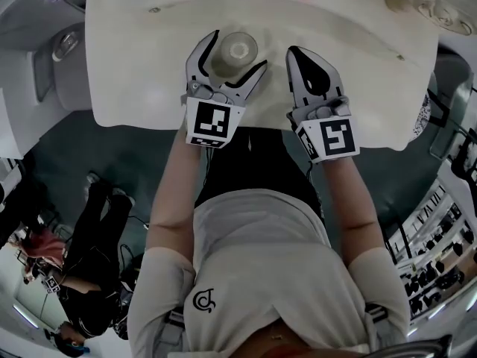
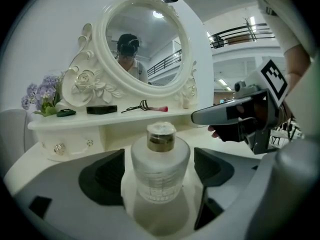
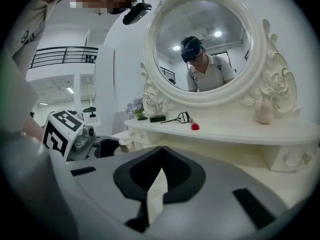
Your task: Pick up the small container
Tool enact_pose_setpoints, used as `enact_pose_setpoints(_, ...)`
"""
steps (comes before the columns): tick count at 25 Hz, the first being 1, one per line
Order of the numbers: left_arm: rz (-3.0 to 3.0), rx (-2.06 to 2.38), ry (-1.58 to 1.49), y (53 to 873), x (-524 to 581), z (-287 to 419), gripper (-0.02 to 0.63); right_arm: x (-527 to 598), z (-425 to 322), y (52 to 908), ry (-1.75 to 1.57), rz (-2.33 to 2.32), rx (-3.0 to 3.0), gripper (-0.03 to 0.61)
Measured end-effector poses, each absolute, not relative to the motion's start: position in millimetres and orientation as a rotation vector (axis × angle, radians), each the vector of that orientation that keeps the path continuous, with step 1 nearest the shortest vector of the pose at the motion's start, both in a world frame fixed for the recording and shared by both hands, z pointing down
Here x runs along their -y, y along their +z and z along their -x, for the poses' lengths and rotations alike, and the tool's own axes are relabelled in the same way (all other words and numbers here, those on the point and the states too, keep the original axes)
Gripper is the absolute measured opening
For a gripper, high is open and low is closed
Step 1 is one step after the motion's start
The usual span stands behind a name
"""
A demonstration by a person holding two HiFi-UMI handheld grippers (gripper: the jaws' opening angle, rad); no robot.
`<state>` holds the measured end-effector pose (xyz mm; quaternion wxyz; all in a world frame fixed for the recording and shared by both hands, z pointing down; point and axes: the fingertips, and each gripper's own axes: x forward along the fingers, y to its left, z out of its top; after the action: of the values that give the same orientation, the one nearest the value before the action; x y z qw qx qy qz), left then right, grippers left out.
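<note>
The small container [image 1: 237, 51] is a frosted round bottle with a pale cap and a gold collar, upright on the cream dressing table [image 1: 141, 73]. My left gripper [image 1: 238, 51] is open around it, one jaw on each side. In the left gripper view the container [image 2: 160, 166] fills the gap between the dark pads, with a little space on both sides. My right gripper [image 1: 293, 51] is shut and empty, just right of the bottle above the table. In the right gripper view the container [image 3: 125, 144] shows small at the left, beyond the closed right gripper [image 3: 160, 151].
An oval mirror [image 2: 142, 44] rises at the back of the table. Its shelf carries purple flowers [image 2: 42, 96], a black box [image 2: 101, 109], an eyelash curler [image 2: 145, 106] and a small vase [image 3: 263, 110]. A chair [image 1: 63, 66] stands left of the table; another person [image 1: 45, 252] is at lower left.
</note>
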<state>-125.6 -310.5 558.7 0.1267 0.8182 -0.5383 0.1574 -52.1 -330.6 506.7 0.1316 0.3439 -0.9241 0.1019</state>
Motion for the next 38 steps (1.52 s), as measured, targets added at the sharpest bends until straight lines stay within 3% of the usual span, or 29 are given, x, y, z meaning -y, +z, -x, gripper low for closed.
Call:
enact_pose_setpoints(13, -2.343, 1.503, 0.555, 572.9, 331.9, 115.4, 0.422, 343.6, 37.6, 518.7, 0.341, -1.027, 2.653, 0.008)
enact_pose_setpoints(16, -2.318, 1.522, 0.596, 576.3, 331.8, 118.1, 0.358, 343.5, 32.6, 520.2, 0.349, -1.033, 2.648, 0.008)
enact_pose_setpoints(29, -2.363, 1.51, 0.693, 575.4, 323.1, 111.7, 0.353, 339.9, 18.8, 522.4, 0.373, -1.04, 2.638, 0.008)
enact_pose_setpoints(38, -2.39, 1.495, 0.605, 528.5, 316.2, 99.5, 0.353, 335.5, 10.4, 496.7, 0.326, -1.044, 2.654, 0.008)
